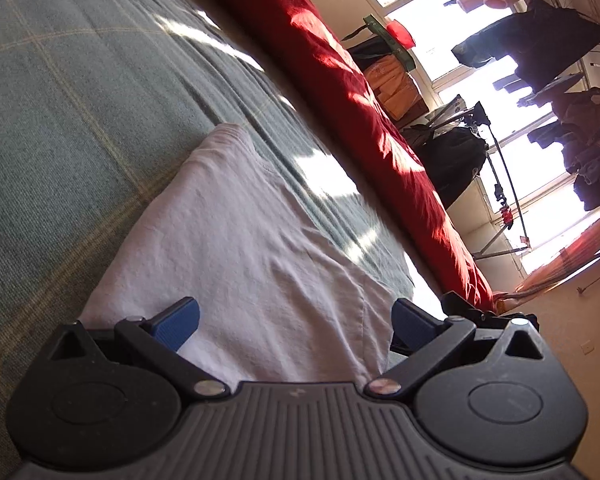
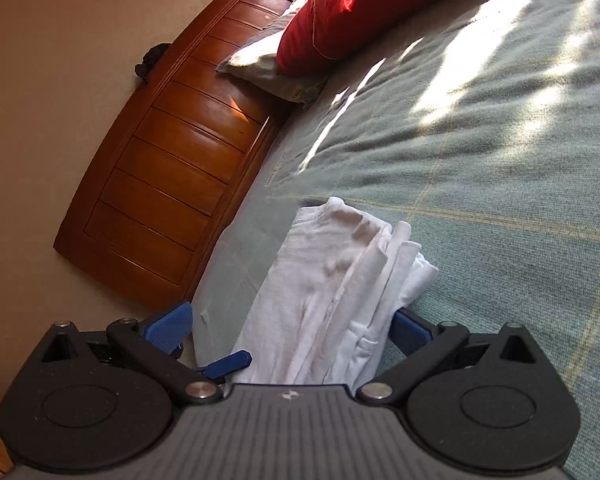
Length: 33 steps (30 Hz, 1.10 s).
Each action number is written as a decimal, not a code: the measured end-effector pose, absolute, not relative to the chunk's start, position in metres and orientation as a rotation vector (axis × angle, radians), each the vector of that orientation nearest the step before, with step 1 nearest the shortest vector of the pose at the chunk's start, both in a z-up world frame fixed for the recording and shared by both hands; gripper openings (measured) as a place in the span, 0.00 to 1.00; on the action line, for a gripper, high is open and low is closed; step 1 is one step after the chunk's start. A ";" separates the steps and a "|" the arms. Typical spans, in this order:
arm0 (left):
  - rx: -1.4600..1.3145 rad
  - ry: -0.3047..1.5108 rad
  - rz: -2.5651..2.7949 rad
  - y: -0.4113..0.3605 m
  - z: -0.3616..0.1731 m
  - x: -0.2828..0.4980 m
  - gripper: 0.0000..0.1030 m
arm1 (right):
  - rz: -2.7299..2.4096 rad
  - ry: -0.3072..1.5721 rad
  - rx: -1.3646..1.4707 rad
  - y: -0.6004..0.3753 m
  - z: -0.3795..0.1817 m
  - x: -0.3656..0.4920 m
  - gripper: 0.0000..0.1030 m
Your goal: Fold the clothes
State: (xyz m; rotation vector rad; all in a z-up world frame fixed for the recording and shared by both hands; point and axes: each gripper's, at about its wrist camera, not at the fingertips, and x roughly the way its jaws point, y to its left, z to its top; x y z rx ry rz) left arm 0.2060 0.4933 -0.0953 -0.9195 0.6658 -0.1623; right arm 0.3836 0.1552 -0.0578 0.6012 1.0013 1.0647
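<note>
the white garment [image 1: 240, 240] is soft matt cotton-like cloth, finely creased, with stitched hems [image 2: 332, 272]. the bedspread [image 1: 60, 100] is a coarser woven cloth, grey-green with pale yellow lines. the red pillow [image 1: 340, 80] is crumpled matt fabric. the headboard [image 2: 172, 152] is glossy varnished wood. the left gripper [image 1: 296, 320] and right gripper [image 2: 292, 332] have matt black plastic bodies, ribbed blue pads [image 1: 180, 320] and shiny metal pins [image 2: 200, 390].

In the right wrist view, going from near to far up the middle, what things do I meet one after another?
Right tongs → white garment → green checked bedspread → red pillow.
</note>
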 end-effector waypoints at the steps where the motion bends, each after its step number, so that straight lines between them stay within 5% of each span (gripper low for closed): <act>1: -0.927 0.661 -0.164 0.494 -0.096 0.203 0.98 | 1.041 0.996 0.570 0.152 -0.055 0.384 1.00; 7: -0.894 0.583 -0.190 0.495 -0.072 0.190 0.98 | 0.992 0.819 0.413 0.139 -0.024 0.371 1.00; 17: -0.928 0.625 -0.129 0.512 -0.100 0.186 0.98 | 1.200 0.975 0.028 0.206 -0.066 0.344 1.00; 27: -0.824 0.642 -0.174 0.483 -0.071 0.164 0.99 | 1.347 0.884 0.044 0.194 -0.020 0.307 1.00; 33: -0.873 0.707 -0.082 0.493 -0.099 0.145 0.98 | 1.365 0.940 -0.117 0.208 -0.051 0.276 1.00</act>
